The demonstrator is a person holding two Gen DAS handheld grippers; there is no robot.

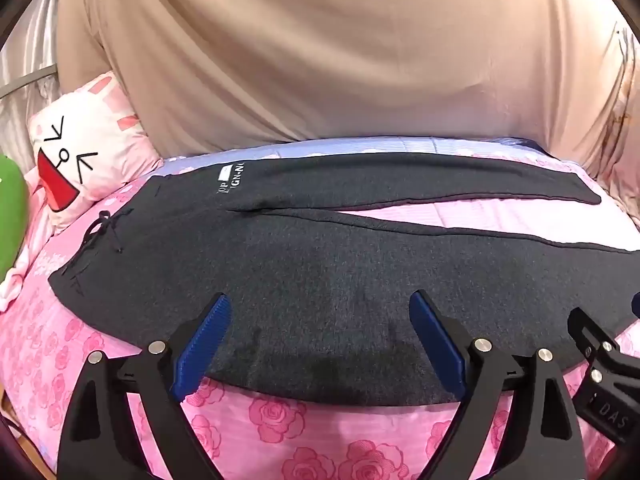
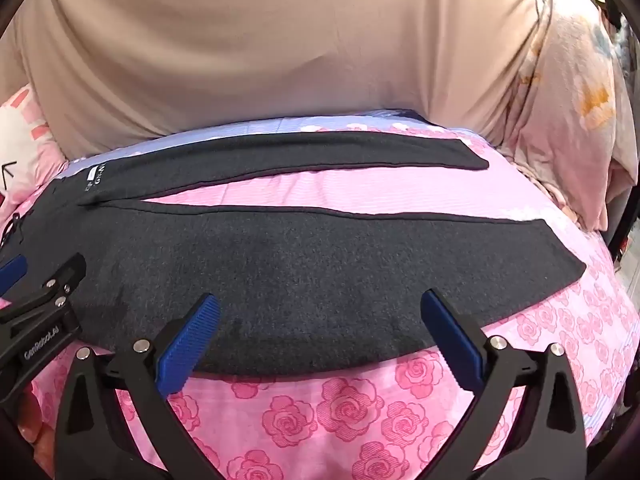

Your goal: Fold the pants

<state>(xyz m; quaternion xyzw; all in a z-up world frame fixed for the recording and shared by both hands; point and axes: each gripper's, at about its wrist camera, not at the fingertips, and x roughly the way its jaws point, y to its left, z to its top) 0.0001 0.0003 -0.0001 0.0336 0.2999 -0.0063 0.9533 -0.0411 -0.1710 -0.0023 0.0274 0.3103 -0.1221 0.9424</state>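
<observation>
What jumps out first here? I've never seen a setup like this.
A pair of dark grey pants lies spread flat across a pink rose-print bedspread, legs parted in a V. In the foreground, two black grippers with blue pads, left and right, stand wide open over the near leg's edge. A cartoon-face pillow sits at far left.

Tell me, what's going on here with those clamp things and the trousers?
A person holds two grippers over dark grey pants spread flat on a pink rose bedspread, legs apart. The left gripper and right gripper both hang open above the near leg's edge, gripping nothing. No fold is made yet.
</observation>
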